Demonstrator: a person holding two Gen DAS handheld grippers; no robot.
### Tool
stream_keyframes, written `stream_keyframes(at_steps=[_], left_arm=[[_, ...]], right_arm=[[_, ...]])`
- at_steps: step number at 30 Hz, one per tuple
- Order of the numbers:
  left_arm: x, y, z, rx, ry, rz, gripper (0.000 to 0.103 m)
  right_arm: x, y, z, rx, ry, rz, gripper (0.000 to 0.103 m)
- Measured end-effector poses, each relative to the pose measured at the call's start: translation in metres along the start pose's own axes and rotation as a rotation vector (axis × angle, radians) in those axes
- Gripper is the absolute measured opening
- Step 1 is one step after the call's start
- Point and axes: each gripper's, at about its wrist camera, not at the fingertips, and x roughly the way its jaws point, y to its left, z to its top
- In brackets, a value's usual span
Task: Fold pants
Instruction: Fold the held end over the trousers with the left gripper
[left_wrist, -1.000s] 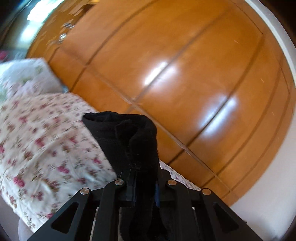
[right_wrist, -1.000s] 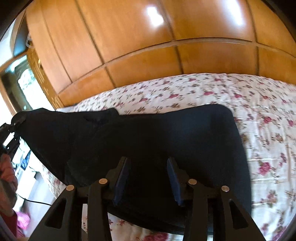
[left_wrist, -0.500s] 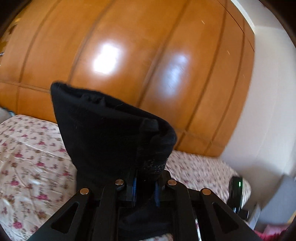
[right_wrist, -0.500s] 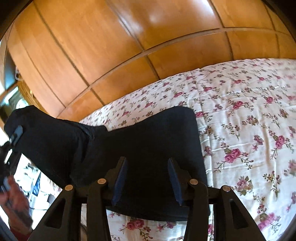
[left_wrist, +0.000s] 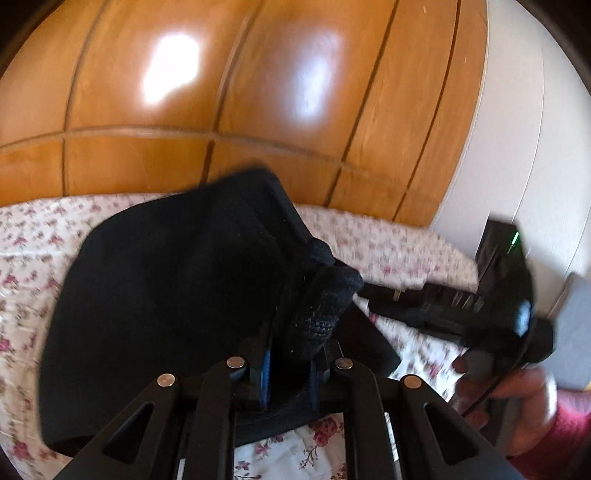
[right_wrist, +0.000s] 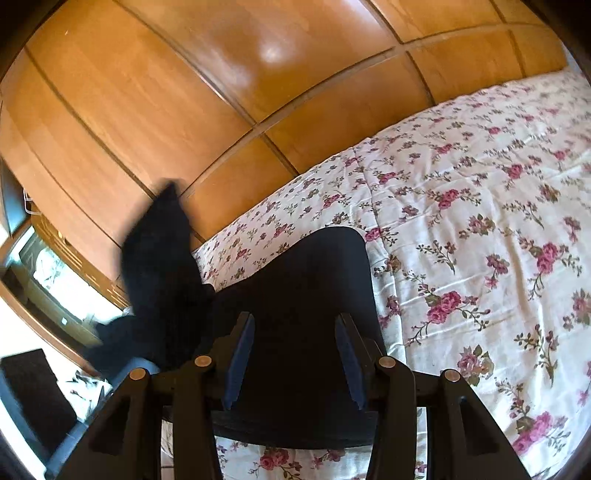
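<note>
L gripper (left_wrist: 288, 365) sits low centre of the left wrist view, its fingers (left_wrist: 265, 369) pinched nearly together on a thick knitted edge of the black pants (left_wrist: 166, 295). The fabric bunches up between the blue pads and pokes out above them as a rounded lump. The rest of the pants spreads out to the left and centre of that frame, draped over the floral bedsheet (left_wrist: 29, 236), with one raised fold reaching up toward frame centre, blurred.

R gripper (right_wrist: 291, 354) is at bottom centre of the right wrist view, fingers (right_wrist: 242, 350) wide apart w/ nothing between them; it hovers over a flat dark panel of the pants (right_wrist: 306, 280) lying on the bedsheet (right_wrist: 480, 221). Whether the tips touch the cloth, can't tell. At centre left of that frame another part of the pants rises in a blurred peak against the wooden wardrobe (right_wrist: 184, 92).

In the left wrist view the R gripper shows again at the right edge (left_wrist: 424, 302), black body w/ a small green light, held by the person's hand (left_wrist: 517, 398) in a pink sleeve at lower right. The wardrobe (left_wrist: 221, 92) fills the upper half of both frames, glossy w/ bright reflections. A white wall (left_wrist: 524, 129) runs down the upper right of the left wrist view.
</note>
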Motion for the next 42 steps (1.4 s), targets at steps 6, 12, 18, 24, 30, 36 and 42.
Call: stream_keyframes(at_steps=[6,12,18,24,30,36,42], left_arm=[[0.011,-0.016,-0.025,0.114,0.027,0.038,0.020],[-0.002,-0.036,-0.034,0.221,0.030,-0.002,0.040],[-0.033,0.002,-0.022,0.041,-0.011,-0.051,0.040],[-0.065,0.067,-0.010,-0.166,-0.116,0.140,0.044],[-0.070,0.144,-0.022,-0.385,-0.075,0.311,0.044],[-0.060,0.156,-0.039,-0.434,-0.010,0.305,0.048],[-0.054,0.129,-0.031,-0.364,-0.040,0.229,0.047]], right_arm=[[0.003,0.004,-0.003,-0.004,0.002,0.027,0.047],[0.010,0.016,-0.009,-0.033,0.021,0.103,0.057],[0.019,0.024,-0.015,-0.056,0.058,0.116,0.062],[0.033,0.029,-0.017,-0.064,0.089,0.112,0.064],[0.045,0.038,-0.021,-0.099,0.110,0.099,0.066],[0.059,0.052,-0.027,-0.179,0.146,0.046,0.030],[0.026,0.068,-0.005,-0.223,0.052,0.101,0.015]])
